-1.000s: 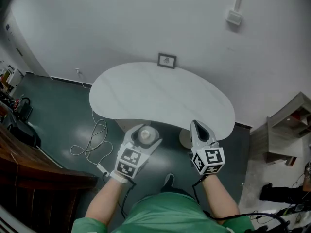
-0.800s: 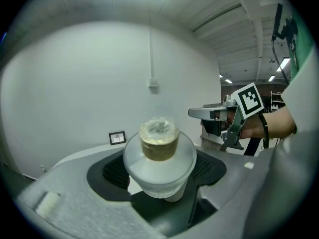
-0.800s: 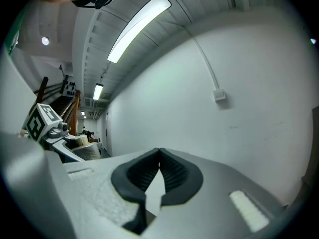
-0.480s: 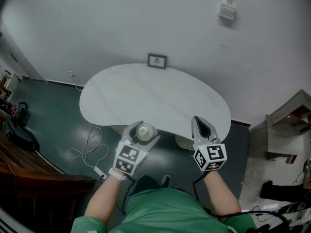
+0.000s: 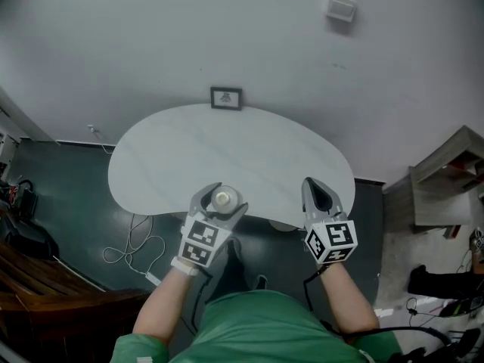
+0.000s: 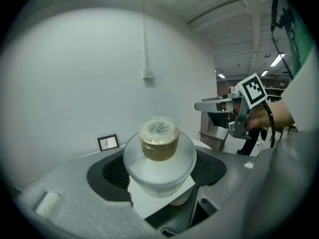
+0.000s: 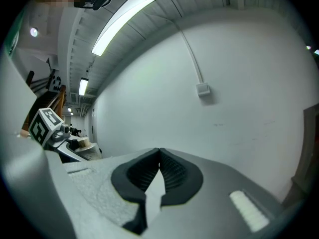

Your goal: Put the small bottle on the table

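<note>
A small translucent bottle with a tan cap stands upright between my left gripper's jaws, which are shut on it. In the head view the small bottle and left gripper hang over the near edge of the white bean-shaped table. My right gripper is shut with nothing in it, held at the table's near right edge. Its jaws meet at the tips in the right gripper view.
A small framed picture stands at the table's far edge against the white wall. A wooden shelf unit is at the right. A cable lies on the dark floor at the left, beside dark furniture.
Both grippers have moved forward from over the floor to the table's near edge. The bottle stays held in the left gripper.
</note>
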Available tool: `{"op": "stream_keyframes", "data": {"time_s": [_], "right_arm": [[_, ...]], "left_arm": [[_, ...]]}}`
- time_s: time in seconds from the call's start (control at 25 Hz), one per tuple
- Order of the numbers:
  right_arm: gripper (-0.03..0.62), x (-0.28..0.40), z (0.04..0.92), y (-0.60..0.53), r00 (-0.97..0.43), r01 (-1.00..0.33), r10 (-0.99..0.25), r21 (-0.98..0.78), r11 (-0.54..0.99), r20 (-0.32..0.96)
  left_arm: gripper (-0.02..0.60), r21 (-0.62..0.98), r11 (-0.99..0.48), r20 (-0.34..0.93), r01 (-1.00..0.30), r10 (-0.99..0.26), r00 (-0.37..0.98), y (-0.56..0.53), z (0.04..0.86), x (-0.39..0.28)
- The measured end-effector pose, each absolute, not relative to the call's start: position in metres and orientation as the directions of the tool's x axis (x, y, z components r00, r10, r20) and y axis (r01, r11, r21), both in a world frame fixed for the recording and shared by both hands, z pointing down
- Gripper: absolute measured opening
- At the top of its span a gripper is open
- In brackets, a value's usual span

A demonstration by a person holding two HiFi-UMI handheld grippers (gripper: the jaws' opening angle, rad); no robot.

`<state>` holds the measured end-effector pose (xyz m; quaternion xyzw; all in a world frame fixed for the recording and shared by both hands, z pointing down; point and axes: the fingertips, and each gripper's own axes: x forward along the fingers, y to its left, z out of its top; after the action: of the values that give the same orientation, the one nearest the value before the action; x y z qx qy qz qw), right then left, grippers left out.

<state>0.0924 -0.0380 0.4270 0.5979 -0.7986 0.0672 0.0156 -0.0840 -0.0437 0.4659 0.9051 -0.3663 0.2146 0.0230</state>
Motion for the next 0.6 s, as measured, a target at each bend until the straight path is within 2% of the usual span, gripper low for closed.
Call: {"op": "stream_keyframes", "data": {"time_s": [0.36, 0.6], "right_arm": [[0.003, 0.095, 0.435, -0.114, -0.209, -0.977, -0.967, -0.068, 0.201, 0.143], [0.003, 0.088, 0.439, -0.154, -0.145, -0.989, -0.975, 0.010, 0.149, 0.166]], "left_arm": [[0.347, -0.132, -0.794, 0.435, -0.594, -0.585, 0.684, -0.122, 0.489, -0.077], [0.347, -0.134, -0.831, 0.459, -0.540, -0.535, 0.709, -0.170, 0.504, -0.077]]}}
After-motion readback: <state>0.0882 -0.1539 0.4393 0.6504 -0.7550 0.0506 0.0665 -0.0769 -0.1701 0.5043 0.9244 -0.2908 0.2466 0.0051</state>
